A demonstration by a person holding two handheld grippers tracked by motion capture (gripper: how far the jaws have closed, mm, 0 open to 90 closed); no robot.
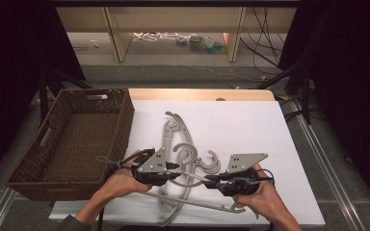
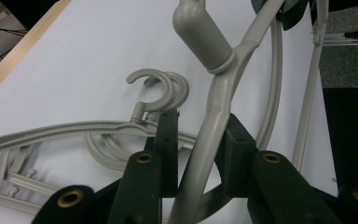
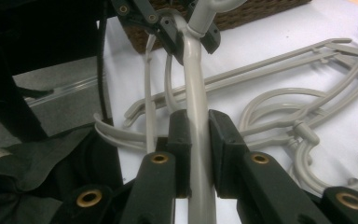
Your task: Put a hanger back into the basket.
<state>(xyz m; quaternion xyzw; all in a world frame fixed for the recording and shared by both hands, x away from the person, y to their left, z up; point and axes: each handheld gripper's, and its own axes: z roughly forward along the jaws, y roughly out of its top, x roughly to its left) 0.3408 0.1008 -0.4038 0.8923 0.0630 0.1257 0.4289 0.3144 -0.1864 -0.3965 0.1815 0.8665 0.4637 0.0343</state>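
Both tools are clamping one grey plastic hanger (image 1: 191, 177) at the table's 6 o'clock edge: the left gripper (image 1: 173, 167) is clenching its arm just below the hook's neck and the right gripper (image 1: 211, 181) is clenching the same arm farther along, a two-point hold probably meant to free it from the tangled pile of hangers (image 1: 179, 139). A wicker basket (image 1: 38, 159) is waiting at 9 o'clock, perhaps the destination. The overlapping hangers are defeating a count.
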